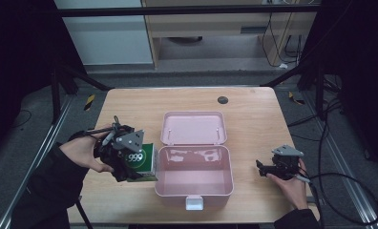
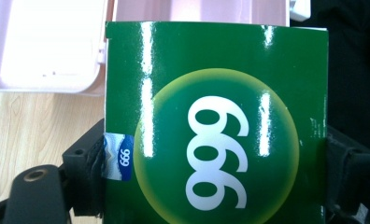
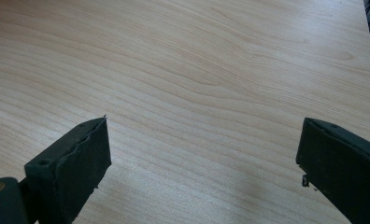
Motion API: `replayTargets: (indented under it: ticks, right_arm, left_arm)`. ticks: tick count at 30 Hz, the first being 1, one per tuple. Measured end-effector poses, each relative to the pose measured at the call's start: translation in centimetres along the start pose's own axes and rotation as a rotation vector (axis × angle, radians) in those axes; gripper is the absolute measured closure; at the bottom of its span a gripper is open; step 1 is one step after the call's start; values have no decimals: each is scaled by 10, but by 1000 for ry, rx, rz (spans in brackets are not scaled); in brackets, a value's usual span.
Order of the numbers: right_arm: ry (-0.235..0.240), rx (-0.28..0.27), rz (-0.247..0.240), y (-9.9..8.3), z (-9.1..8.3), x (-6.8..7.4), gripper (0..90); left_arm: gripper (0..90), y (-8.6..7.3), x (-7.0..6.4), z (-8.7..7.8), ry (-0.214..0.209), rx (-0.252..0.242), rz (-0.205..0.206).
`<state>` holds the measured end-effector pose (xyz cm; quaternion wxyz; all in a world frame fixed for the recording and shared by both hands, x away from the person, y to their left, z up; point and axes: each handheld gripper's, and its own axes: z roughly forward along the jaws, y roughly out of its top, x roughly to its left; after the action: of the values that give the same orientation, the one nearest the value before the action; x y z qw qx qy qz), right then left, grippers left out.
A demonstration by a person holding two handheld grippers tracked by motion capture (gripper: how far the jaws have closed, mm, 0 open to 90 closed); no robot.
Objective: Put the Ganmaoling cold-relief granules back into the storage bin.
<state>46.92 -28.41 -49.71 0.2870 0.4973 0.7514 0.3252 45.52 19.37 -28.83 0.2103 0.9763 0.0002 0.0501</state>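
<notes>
Holding: left tongs (image 1: 130, 160) are clamped on a glossy green cardboard carton printed with a white "999" (image 2: 216, 126), one black jaw pressed to each of its narrow sides in the left gripper view.
Carton place: just beside the left wall of the open pale pink plastic box (image 1: 194, 176), outside it; whether it rests on the light wooden desk (image 1: 254, 109) or is lifted off it I cannot tell.
Pink box: lid (image 1: 193, 128) thrown back flat behind the tray, tray empty, white latch at the near edge.
Right tongs (image 1: 262, 168): jaws spread wide with nothing between them, low over bare desk well to the right of the pink box.
Done, as I judge: box opened, carton gripped.
Left, probably: carrying the carton over the left wall, setting it inside, closing the lid.
</notes>
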Motion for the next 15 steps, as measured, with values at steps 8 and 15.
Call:
replayTargets:
  ticks: [8,15]
  right_arm:
    - [-1,5,-6,0,0,0,34]
    - [-1,5,-6,0,0,0,34]
  left_arm:
    - [147,17,3,4,-10,-4,17]
    - [147,33,6,9,-22,-15,24]
